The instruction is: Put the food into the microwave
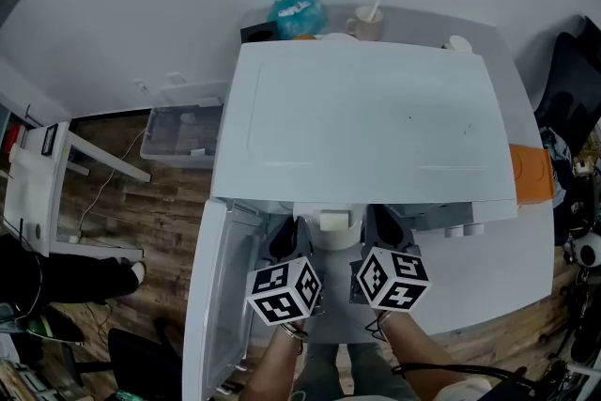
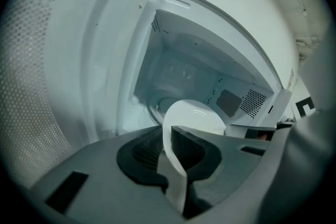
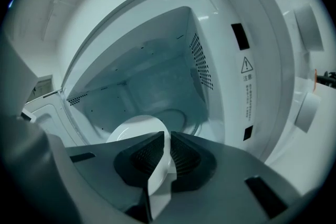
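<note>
A white microwave [image 1: 362, 117] stands on the table with its door [image 1: 218, 296] swung open to the left. Both grippers hold one white plate [image 1: 333, 235] at the cavity's mouth. My left gripper [image 1: 289, 239] is shut on the plate's left rim [image 2: 176, 165], and the plate [image 2: 191, 115] reaches into the cavity [image 2: 194, 76]. On the opposite rim [image 3: 160, 165] my right gripper [image 1: 383, 228] is shut, with the plate [image 3: 134, 128] over the glass turntable [image 3: 178, 115]. A pale block [image 1: 333, 221] lies on the plate in the head view; what it is I cannot tell.
Behind the microwave sit a teal bag [image 1: 299, 12] and a cup with a stick [image 1: 366, 22]. An orange object [image 1: 531, 174] lies right of the microwave. On the floor at the left stands a clear plastic bin [image 1: 183, 134]. The microwave's knobs [image 3: 307, 105] show right of the cavity.
</note>
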Motion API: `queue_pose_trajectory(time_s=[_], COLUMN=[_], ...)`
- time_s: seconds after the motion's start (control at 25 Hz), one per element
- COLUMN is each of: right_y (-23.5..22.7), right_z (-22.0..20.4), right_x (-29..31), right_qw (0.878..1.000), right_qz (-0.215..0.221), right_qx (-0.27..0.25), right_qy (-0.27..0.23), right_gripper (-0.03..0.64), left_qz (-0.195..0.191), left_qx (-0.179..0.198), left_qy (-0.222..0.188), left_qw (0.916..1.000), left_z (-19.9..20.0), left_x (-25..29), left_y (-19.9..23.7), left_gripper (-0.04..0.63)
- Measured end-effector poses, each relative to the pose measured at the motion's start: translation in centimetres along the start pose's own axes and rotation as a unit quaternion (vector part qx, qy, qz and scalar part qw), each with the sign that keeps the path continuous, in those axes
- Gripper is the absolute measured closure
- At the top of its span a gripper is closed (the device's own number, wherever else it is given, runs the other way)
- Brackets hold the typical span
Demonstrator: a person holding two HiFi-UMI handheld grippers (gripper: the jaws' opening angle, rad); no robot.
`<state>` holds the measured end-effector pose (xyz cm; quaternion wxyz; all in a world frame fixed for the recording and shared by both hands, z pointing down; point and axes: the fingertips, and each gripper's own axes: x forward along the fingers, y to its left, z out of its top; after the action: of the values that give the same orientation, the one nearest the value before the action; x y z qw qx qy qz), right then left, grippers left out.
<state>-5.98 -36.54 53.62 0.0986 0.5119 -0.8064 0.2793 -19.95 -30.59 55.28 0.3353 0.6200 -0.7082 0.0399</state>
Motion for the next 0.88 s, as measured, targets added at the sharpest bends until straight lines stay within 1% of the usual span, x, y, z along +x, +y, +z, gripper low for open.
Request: queue_pose_trajectory(time_s=[0.2, 0.36, 0.52, 0.88], right_y=[-0.4, -0.7, -0.7, -1.1], right_z=[0.4, 0.9, 1.3, 1.2], right_x=[1.0, 1.9, 2.6, 3.9], right_qw=[1.0, 1.0, 1.0, 0.999], right_qz=[-0.006, -0.004, -0.002, -0.014], right_qx=[0.005, 0.014, 0.008, -0.004], right_qy=[-0.011, -0.014, -0.021, -0.032], right_gripper=[0.568, 0.568, 0.568, 0.566], left_qz=[0.001, 0.001, 0.0, 0.009], left_qx=[0.017, 0.039, 0.041, 0.066], left_qy=[-0.021, -0.033, -0.044, -0.064], left_qw=[0.9996, 0.9987, 0.9982, 0.9957], left_z=[1.3, 2.2, 2.8, 3.4], left_x=[1.4, 2.4, 3.2, 4.7], left_y=[-0.3, -0.5, -0.6, -0.5], left_gripper=[0.546, 0.546, 0.546, 0.547])
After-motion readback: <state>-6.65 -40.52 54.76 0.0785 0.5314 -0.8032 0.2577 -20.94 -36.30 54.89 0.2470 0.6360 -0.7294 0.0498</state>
